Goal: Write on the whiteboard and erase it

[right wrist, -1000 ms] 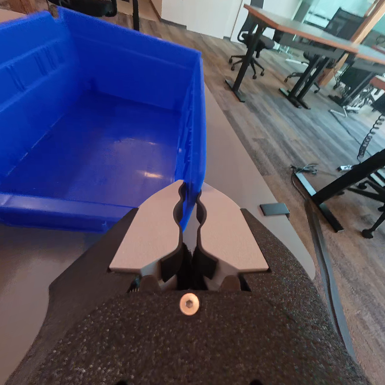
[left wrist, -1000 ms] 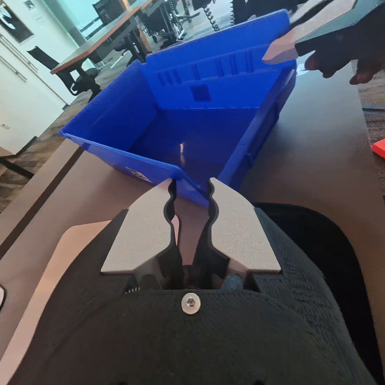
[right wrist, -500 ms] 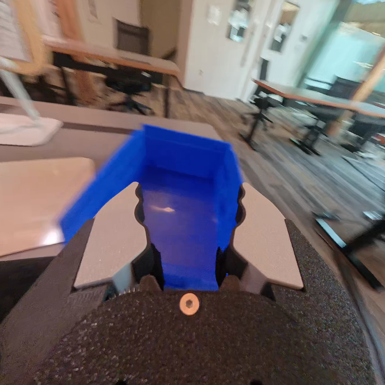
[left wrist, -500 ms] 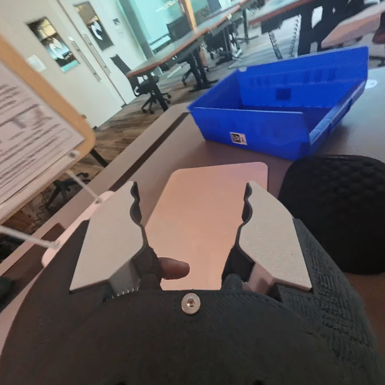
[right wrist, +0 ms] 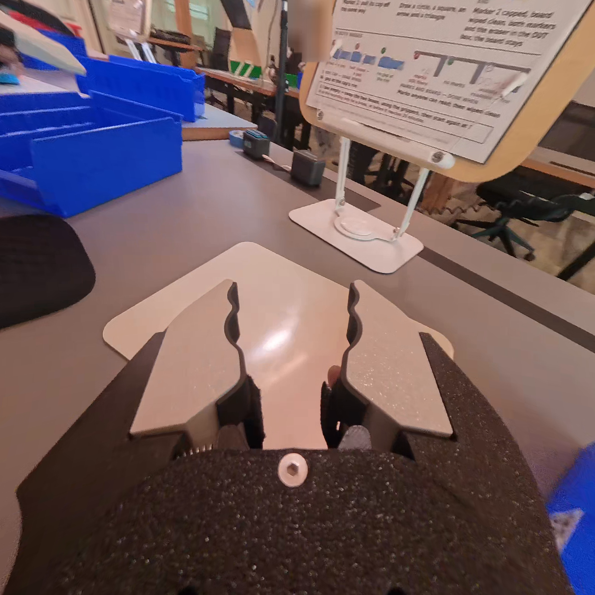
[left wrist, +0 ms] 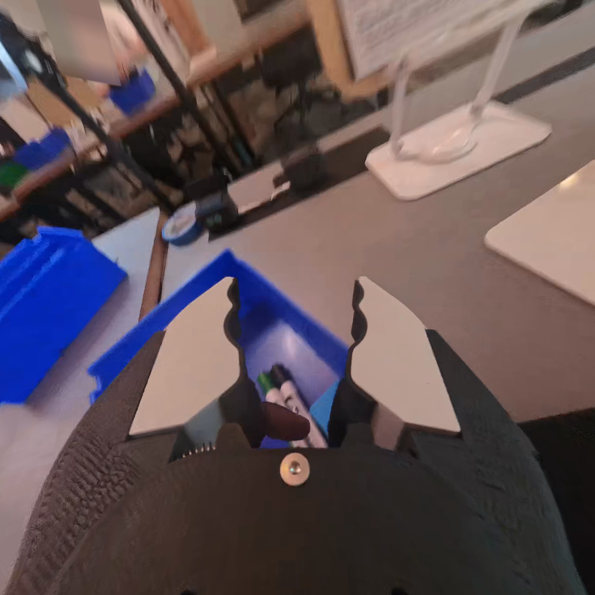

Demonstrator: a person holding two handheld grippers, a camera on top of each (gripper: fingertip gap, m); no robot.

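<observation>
Markers (left wrist: 289, 397) are seen in the blue bin (left wrist: 289, 309) directly under the left gripper (left wrist: 294, 283), jaws spread, long axis approx 11-to-5. Whiteboard (right wrist: 257, 277) lies at 12 below the right gripper (right wrist: 293, 285), jaws spread, empty; left is nearer the markers.

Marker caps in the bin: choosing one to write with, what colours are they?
One green cap, one black cap, seen in the left wrist view.

- My fingers (right wrist: 199, 354) are matt, grainy grey plates.
- The whiteboard (right wrist: 283, 309) under me is smooth and glossy.
- The desk (right wrist: 167, 231) looks matt grey.
- The bin (left wrist: 273, 309) is shiny blue plastic.
</observation>
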